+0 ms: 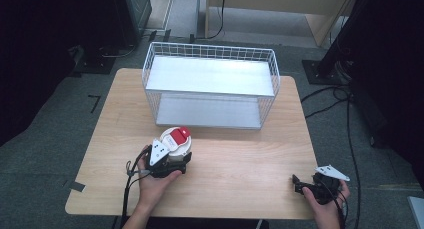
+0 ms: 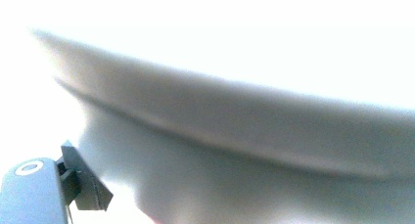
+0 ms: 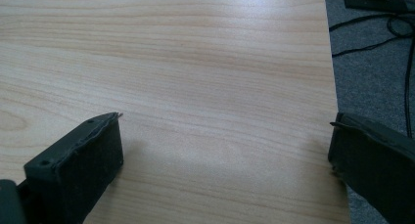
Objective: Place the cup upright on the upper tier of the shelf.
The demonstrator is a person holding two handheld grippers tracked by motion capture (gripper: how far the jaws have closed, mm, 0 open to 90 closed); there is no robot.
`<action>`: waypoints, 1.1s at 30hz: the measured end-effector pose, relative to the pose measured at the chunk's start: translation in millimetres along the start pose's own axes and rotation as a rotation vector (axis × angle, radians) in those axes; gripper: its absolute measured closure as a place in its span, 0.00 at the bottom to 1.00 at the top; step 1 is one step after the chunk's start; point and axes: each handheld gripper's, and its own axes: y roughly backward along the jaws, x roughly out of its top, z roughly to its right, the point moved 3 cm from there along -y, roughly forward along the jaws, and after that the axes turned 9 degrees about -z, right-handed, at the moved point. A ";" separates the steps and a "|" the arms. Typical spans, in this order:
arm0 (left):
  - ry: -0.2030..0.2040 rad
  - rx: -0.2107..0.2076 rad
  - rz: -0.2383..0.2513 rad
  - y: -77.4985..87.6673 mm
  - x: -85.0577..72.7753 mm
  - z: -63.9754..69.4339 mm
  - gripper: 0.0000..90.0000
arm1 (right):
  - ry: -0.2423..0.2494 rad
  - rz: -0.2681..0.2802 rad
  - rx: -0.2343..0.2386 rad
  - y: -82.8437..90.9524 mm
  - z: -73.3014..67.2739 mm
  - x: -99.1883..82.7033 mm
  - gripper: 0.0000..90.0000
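Now your left gripper [image 1: 172,156] is pressing against the white, red-labelled tub [image 1: 176,140] at table centre; its grip I cannot tell. Your right gripper [image 3: 225,150], at four o'clock, is gaping wide, holding nothing.

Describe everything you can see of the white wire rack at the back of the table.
The white wire rack stands upright on the far half of the wooden table, its open front facing the person. It looks like coated metal: grid mesh walls at the back and sides, with a raised mesh rim around the top. Two flat pale shelves sit inside, upper and lower, both bare. Nothing touches it except the table; the white and red container sits just in front, apart from it.
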 end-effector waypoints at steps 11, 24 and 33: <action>-0.021 -0.001 0.003 3.8 4.3 0.2 0.10 | 0.000 0.001 0.000 -0.1 0.0 0.0 0.00; -0.034 0.018 0.035 6.4 8.7 3.5 0.10 | -0.001 0.000 0.000 0.0 0.0 0.0 0.00; -0.036 0.017 0.071 13.5 24.5 6.4 0.11 | -0.002 0.000 0.000 0.0 0.0 0.0 0.00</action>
